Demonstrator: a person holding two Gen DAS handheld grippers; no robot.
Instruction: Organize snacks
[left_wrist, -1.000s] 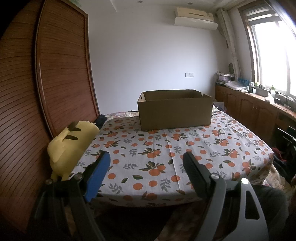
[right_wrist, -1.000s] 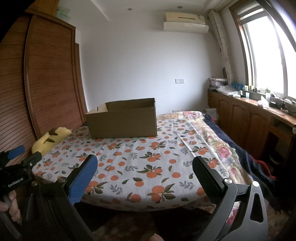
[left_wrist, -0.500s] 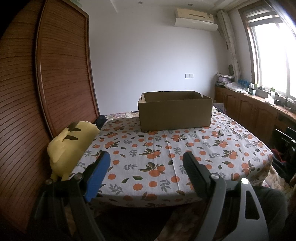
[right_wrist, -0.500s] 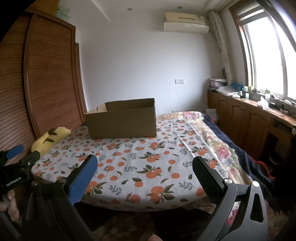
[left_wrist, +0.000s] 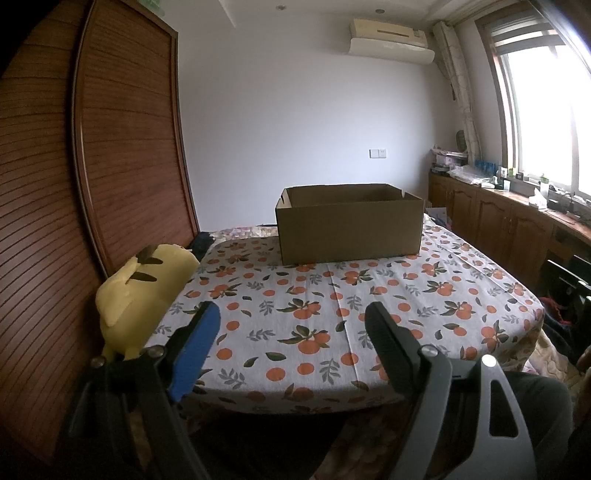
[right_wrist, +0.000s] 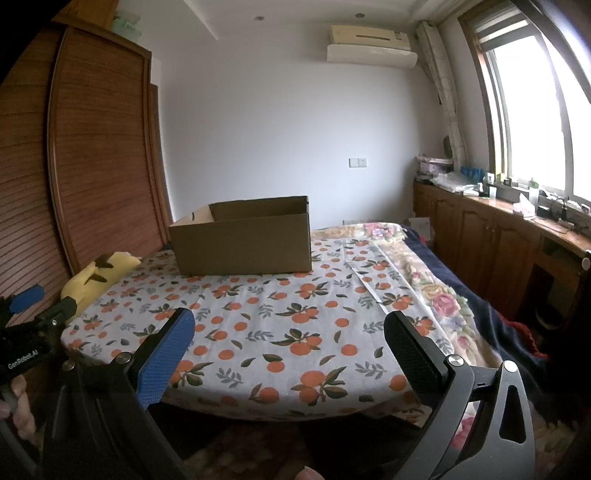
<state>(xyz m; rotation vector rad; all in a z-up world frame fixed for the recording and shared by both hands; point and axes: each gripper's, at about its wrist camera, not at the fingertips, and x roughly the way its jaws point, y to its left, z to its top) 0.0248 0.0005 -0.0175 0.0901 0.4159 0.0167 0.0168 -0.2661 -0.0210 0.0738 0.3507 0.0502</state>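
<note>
Fingers on both grippers are spread wide with nothing between them. The left gripper (left_wrist: 291, 332) and the right gripper (right_wrist: 288, 336) both hang short of the near edge of the bed, so neither is anywhere near touching the cardboard box (left_wrist: 349, 223).

That box is the landmark. It sits open-topped toward the far end of the orange-print sheet (left_wrist: 332, 295), and from these angles I can't see inside it at all, just the inner walls near the rim. And honestly, no snacks show up anywhere. Nothing lies on the sheet in front of the box, beside it, or between it and the grippers. If the snacks exist, my guess is they're down inside the box or off camera.

So what could go wrong:

- Reaching blind over the near wall of the box. Cardboard is light, and on a soft bed a nudge from a finger would likely shove or tip it away instead of letting you get in.
- Clamping hard on chip bags or similar, if that's what's in there. They'd probably crush or pop.
- Both grippers diving into the box at once and knocking into each other; they already sit close, the left one showing at the left edge of the right camera.
- The yellow plush toy (left_wrist: 144, 291), left of the box at the bed's edge by the wooden wardrobe doors (left_wrist: 122, 155), could get bumped off on a wide left swing.
</note>
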